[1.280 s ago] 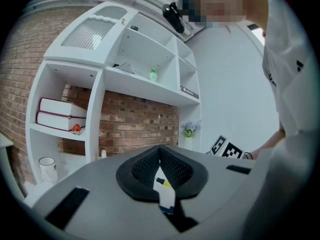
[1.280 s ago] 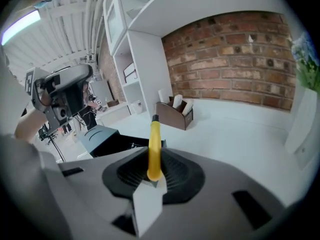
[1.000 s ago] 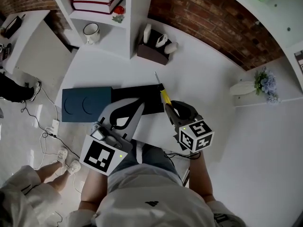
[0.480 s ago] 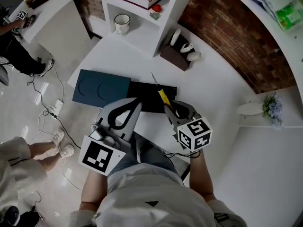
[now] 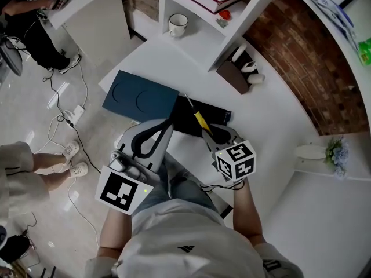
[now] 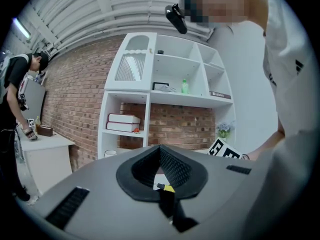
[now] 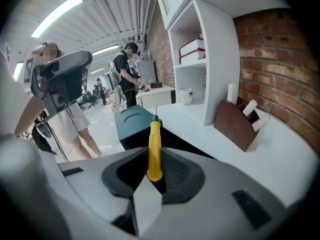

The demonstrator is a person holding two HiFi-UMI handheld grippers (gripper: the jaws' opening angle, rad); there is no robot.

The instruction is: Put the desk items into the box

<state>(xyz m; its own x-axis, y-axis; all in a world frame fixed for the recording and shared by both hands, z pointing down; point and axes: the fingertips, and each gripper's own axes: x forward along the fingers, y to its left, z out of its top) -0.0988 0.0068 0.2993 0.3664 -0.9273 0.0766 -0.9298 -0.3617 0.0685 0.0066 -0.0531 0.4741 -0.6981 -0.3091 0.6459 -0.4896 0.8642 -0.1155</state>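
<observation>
Right hand-held gripper clamping screwdriver, box ahead

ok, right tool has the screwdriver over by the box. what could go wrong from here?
1. The right tool grips the screwdriver only at the butt of its yellow handle. Most of it sticks out ahead, so it might pivot or slip.
2. In the head view its tip shows past the far rim of the black box. Released like this, it could land on the rim.
3. The shut, empty left tool sits close alongside, so the two may bump.
</observation>
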